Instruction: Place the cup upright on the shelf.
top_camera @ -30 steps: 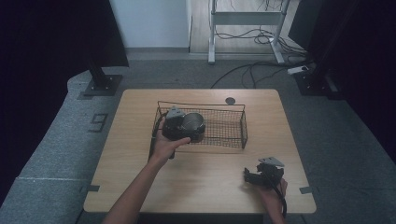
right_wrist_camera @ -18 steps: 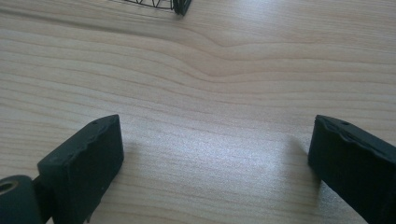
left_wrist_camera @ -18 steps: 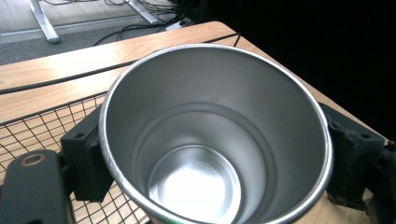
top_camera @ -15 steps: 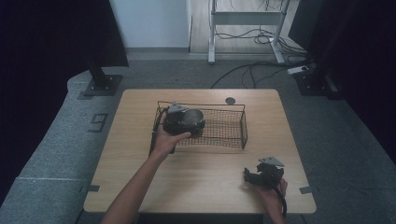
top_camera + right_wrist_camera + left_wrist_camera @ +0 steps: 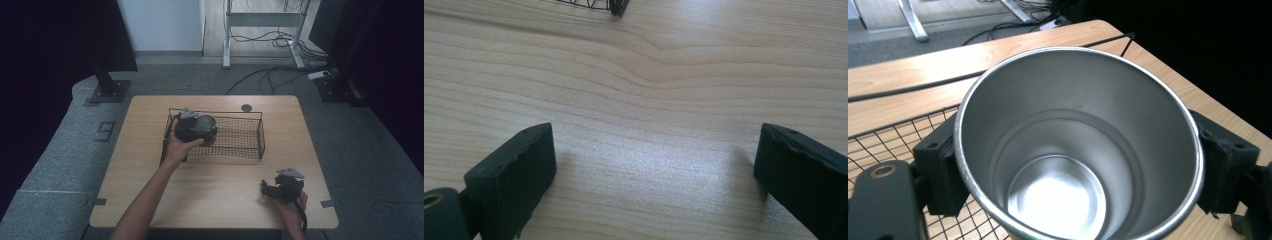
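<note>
Wooden table (image 5: 215, 175) under dim light, grey floor all around. Left gripper (image 5: 192, 129) squeezed tight on a shiny metal cup (image 5: 1075, 145), one black pad pressed on each side of it. Cup held up over the left end of the wire basket (image 5: 240, 142), open mouth facing the camera, nothing inside but a bright round bottom. Basket mesh just below and behind the jaws. Right gripper (image 5: 282, 187) wide open, jaws far apart, nothing between them, bare wood just under them, well apart from the basket and the cup.
</note>
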`<action>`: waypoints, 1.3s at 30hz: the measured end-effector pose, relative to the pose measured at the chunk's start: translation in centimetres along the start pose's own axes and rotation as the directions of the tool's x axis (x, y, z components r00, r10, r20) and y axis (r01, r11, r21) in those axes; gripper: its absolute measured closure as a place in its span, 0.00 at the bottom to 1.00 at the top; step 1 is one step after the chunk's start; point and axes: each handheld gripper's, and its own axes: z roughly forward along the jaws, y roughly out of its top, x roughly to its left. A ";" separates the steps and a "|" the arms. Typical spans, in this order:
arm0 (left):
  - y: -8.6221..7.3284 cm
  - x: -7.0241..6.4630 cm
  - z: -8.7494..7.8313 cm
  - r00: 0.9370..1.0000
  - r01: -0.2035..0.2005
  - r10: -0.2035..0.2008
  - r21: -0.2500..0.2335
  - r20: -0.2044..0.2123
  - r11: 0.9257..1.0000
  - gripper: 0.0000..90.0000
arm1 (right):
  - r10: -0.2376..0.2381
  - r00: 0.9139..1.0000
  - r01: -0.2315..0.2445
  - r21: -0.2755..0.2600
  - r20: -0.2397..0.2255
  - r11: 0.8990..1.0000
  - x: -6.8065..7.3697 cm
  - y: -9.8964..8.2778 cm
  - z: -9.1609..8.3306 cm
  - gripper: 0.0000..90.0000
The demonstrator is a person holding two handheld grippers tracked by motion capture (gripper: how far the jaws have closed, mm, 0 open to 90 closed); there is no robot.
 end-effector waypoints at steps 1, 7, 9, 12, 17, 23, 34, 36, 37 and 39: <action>0.0 0.1 0.2 1.000 0.003 -0.003 0.002 -0.002 1.000 0.16 | 0.000 1.000 0.000 0.000 0.000 1.000 0.0 0.0 0.0 0.04; -0.3 0.7 1.2 1.000 0.019 -0.019 0.024 -0.023 1.000 0.16 | 0.000 1.000 0.000 0.000 0.000 1.000 0.0 0.0 0.0 0.04; -0.4 1.0 1.5 0.999 0.026 -0.025 0.033 -0.032 0.999 0.16 | 0.000 1.000 0.000 0.000 0.000 1.000 0.0 0.0 0.0 0.04; -0.5 1.3 1.9 0.999 0.033 -0.032 0.038 -0.038 0.999 0.16 | 0.000 1.000 0.000 0.000 0.000 1.000 0.0 0.0 0.0 0.04; -0.6 1.7 2.4 0.998 0.045 -0.043 0.046 -0.043 0.998 0.16 | 0.000 1.000 0.000 0.000 0.000 1.000 0.0 0.0 0.0 0.04; -0.7 2.1 2.8 0.998 0.050 -0.048 0.051 -0.052 0.997 0.16 | 0.000 1.000 0.000 0.000 0.000 1.000 0.0 0.0 0.0 0.04; -0.4 3.0 3.5 0.995 0.070 -0.066 0.052 -0.071 0.996 0.16 | 0.000 1.000 0.000 0.000 0.000 1.000 0.0 0.0 0.0 0.04; -0.2 3.0 3.8 0.995 0.069 -0.065 0.054 -0.073 0.996 0.16 | 0.000 1.000 0.000 0.000 0.000 1.000 0.0 0.0 0.0 0.04; -0.2 3.1 4.0 0.995 0.071 -0.066 0.058 -0.073 0.996 0.16 | 0.000 1.000 0.000 0.000 0.000 1.000 0.0 0.0 0.0 0.04; -0.2 3.1 4.4 0.994 0.074 -0.069 0.067 -0.079 0.995 0.16 | 0.000 1.000 0.000 0.000 0.000 1.000 0.0 0.0 0.0 0.04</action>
